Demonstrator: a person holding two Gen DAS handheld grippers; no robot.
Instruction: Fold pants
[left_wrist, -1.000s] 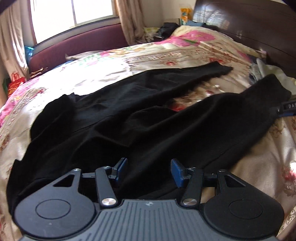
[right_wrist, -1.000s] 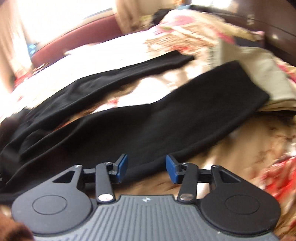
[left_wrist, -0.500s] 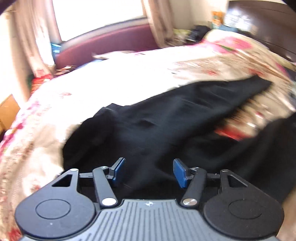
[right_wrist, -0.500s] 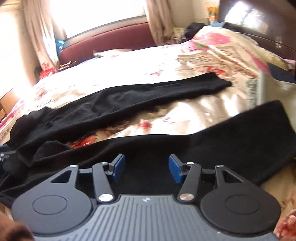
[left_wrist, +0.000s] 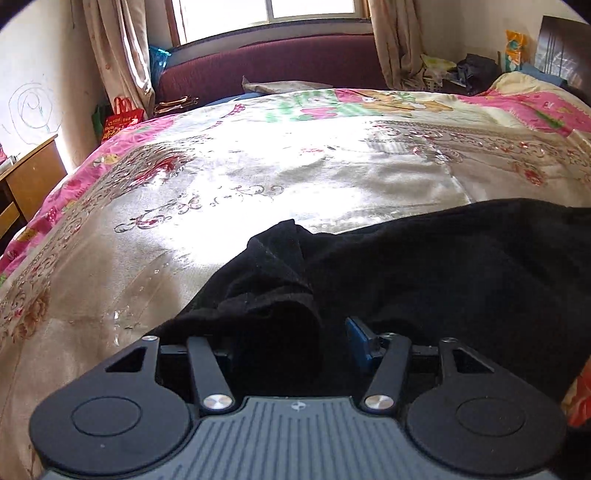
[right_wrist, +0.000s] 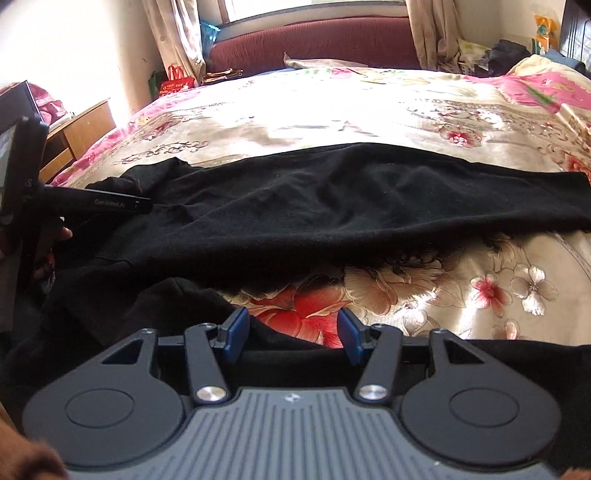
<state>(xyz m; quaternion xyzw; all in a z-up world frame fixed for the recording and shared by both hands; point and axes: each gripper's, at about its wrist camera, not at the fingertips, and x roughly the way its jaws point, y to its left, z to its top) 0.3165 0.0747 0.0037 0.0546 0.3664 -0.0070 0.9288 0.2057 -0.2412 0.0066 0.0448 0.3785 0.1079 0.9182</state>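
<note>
Since the earlier frames both hand-held grippers have shifted toward the waist end of the black knit pants (right_wrist: 332, 206), and the left view now faces the window instead of the headboard.

Left hand-held gripper (left_wrist: 291, 343): jaws stand apart, with a bunched fold of black fabric lying between them. The blue pad of one finger (left_wrist: 360, 341) is exposed; the opposite pad is hidden by cloth. Whether the pads press the fabric cannot be told. In the right view this gripper's body (right_wrist: 22, 206) sits at the left edge, at the waist end of the garment.

Right hand-held gripper (right_wrist: 291, 334): jaws apart, both blue pads visible, poised over the near edge of the closer leg. Nothing is gripped. A strip of black cloth lies just below the pads.

The pants lie on the bed's floral satin bedspread (left_wrist: 221, 177). The far leg stretches flat from left to right, its hem ending near the right edge of the right view. The near leg runs along the bottom of that view. Between the legs a wedge of bedspread (right_wrist: 461, 288) is exposed.

Open bedspread extends beyond the far leg up to the maroon upholstered bench seat (left_wrist: 273, 62) under the window. A wooden bedside cabinet (right_wrist: 77, 136) stands off the bed's left edge.
</note>
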